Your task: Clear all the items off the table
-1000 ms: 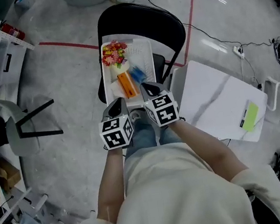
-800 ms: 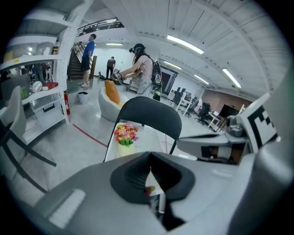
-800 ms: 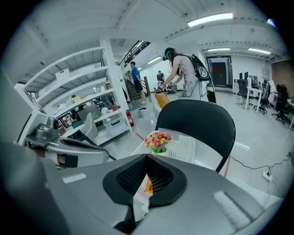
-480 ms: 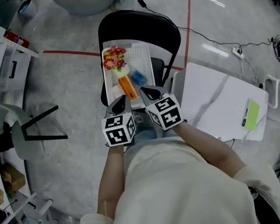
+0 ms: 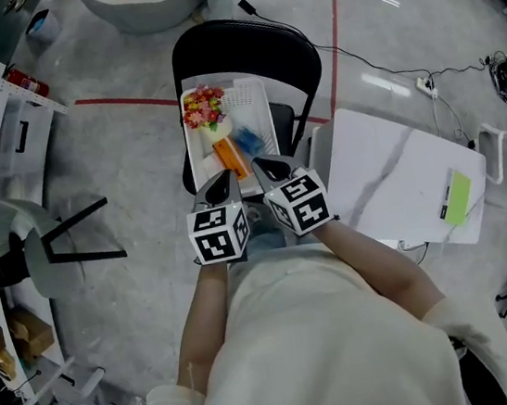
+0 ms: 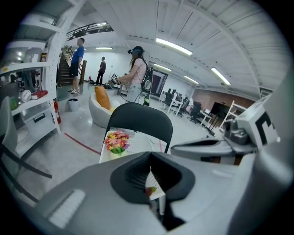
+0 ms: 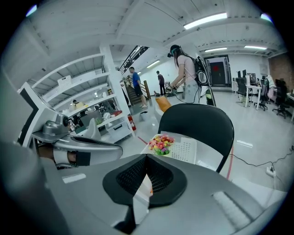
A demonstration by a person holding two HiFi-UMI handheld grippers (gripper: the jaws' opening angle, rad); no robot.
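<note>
Holding both pairs of fingers pressed together and empty, you have them at the near end of the loaded basket.

On your left, white shelves [image 5: 5,101] and a grey chair [image 5: 6,241] stand on the grey floor. Your left gripper [image 5: 221,184] and right gripper [image 5: 270,164] sit side by side with nothing between their shut fingers. In the head view the tips overlap the near edge of the white basket [image 5: 254,103], which rests on a black chair [image 5: 241,44]. In the basket lie a bunch of flowers [image 5: 204,107], an orange item [image 5: 229,156] and a blue item [image 5: 248,139]. Well off to your right, the white surface [image 5: 390,178] carries a green-and-white pack [image 5: 455,197] near its right edge, its print too small to read.
</note>
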